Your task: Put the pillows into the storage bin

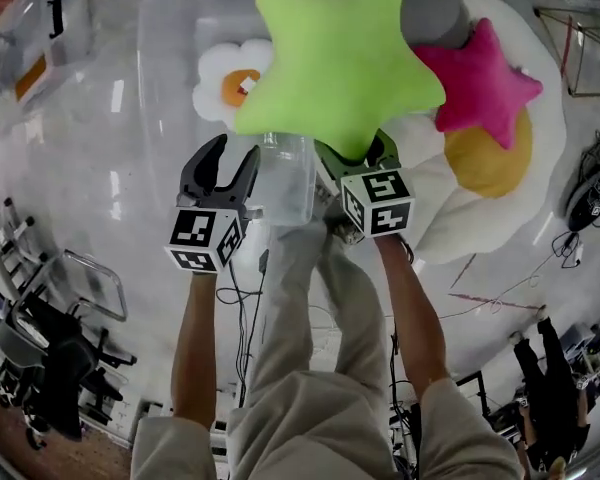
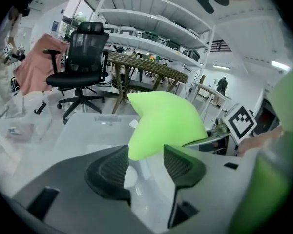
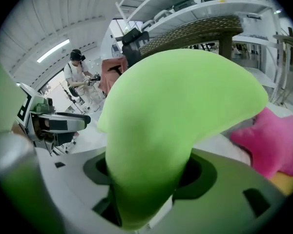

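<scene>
- Jaws of your right gripper (image 1: 355, 160) are clamped on one arm of the green star pillow (image 1: 340, 58).
- Your left gripper (image 1: 235, 156) has its jaws apart and empty, at the storage bin's (image 1: 165, 88) near edge.

left gripper (image 1: 234, 154) jaws apart, right gripper (image 1: 359, 154) clamped

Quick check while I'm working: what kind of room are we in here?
Probably a lab or workshop, not a home: open metal shelving, a black office chair, and a person working with equipment in the background.
</scene>
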A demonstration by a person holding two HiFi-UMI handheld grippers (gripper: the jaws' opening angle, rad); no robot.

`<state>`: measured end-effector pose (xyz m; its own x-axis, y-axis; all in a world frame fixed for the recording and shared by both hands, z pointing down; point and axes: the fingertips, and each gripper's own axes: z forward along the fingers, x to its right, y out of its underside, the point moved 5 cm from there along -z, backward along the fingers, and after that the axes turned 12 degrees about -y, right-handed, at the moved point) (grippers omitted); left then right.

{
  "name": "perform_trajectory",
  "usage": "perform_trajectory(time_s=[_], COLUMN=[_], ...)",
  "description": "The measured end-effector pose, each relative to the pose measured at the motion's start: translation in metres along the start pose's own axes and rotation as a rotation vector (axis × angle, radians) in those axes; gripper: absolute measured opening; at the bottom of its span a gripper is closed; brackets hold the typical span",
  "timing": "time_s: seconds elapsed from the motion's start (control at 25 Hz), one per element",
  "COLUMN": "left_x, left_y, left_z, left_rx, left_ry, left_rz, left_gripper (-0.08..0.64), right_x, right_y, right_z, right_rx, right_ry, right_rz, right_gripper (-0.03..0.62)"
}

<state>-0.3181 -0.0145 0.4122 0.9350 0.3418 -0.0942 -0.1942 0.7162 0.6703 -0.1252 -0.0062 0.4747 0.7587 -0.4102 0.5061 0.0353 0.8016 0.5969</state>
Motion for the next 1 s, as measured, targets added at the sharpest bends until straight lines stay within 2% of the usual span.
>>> perform_trajectory(time_s=[0.24, 0.56, 0.6, 0.68, 0.76, 0.88, 1.0], left_x=[-0.059, -0.074, -0.075, -0.074, -0.07, -0.06, -0.051], left_y=[0.026, 0.046, 0.047, 0.046, 0.043, 0.037, 0.032], left_z=[-0.023, -0.033, -0.033, -0.031, -0.028, -0.022, -0.013], left_rx=[-0.001, -0.016, -0.018, -0.019, -0.018, -0.016, -0.019], left_ry=[-0.086, -0.119, -0.116, -0.111, -0.105, -0.083, -0.056], left_rz=[-0.083, -0.125, -0.126, -0.123, -0.117, -0.099, -0.077], left_gripper=[0.222, 0.222, 0.222, 0.222, 0.222, 0.222, 0.222], right_x=[-0.049, -0.053, -0.052, -0.05, -0.053, -0.06, -0.054], right_y=[-0.005, 0.008, 0.01, 0.015, 0.022, 0.023, 0.025], right_z=[0.081, 0.159, 0.169, 0.191, 0.207, 0.204, 0.188], right_rx=[-0.087, -0.217, -0.22, -0.223, -0.262, -0.233, -0.179], right_ry=[-0.102, -0.158, -0.178, -0.244, -0.305, -0.313, -0.291], right_rz=[-0.042, -0.011, 0.018, 0.104, 0.123, 0.024, 0.023], right_gripper=[0.31, 0.324, 0.339, 0.41, 0.555, 0.561, 0.561])
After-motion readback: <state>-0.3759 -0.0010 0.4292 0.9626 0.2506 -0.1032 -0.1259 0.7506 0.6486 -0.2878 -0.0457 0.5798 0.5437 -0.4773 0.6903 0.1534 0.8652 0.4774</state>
